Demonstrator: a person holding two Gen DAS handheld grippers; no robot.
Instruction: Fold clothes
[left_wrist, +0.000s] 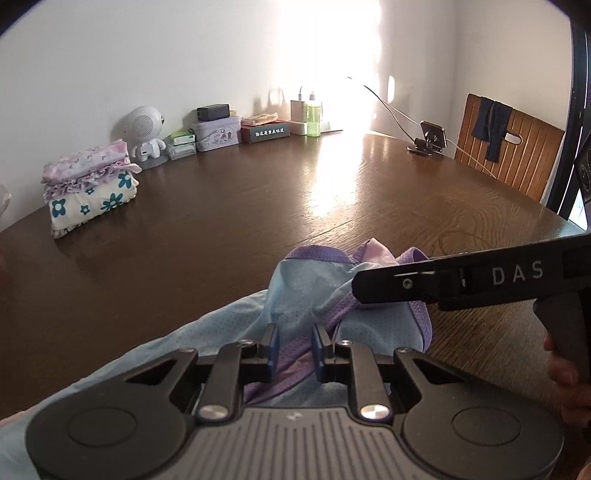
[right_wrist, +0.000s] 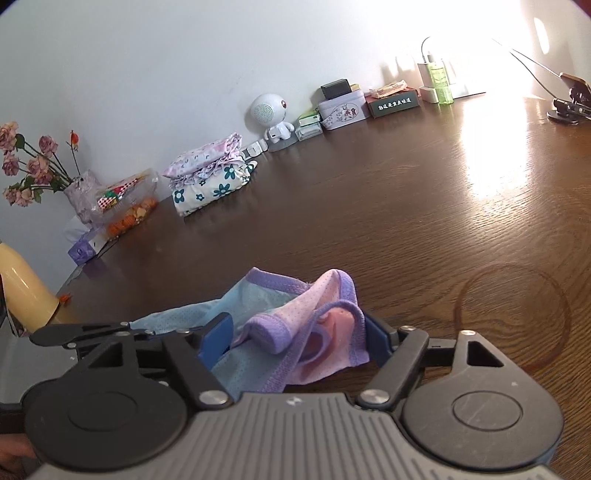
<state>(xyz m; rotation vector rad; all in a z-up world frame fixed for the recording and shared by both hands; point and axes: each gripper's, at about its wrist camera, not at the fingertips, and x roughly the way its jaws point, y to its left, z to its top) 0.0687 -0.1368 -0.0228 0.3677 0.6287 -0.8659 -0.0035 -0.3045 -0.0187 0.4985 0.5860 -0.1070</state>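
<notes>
Here, low in the frame on the dark wooden table (left_wrist: 258, 206), lies our crumpled blue, pink and purple mesh garment (right_wrist: 295, 317). Our left gripper (left_wrist: 293, 349) stands slightly parted over its purple trim; our right gripper (right_wrist: 299, 332) gapes wide around its bunched folds.

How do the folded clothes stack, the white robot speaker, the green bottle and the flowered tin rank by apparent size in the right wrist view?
1. Folded clothes stack, clearly largest.
2. Flowered tin and white robot speaker: too alike to rank.
3. Green bottle, smallest, though it stands farthest back, so distance shrinks it.
</notes>
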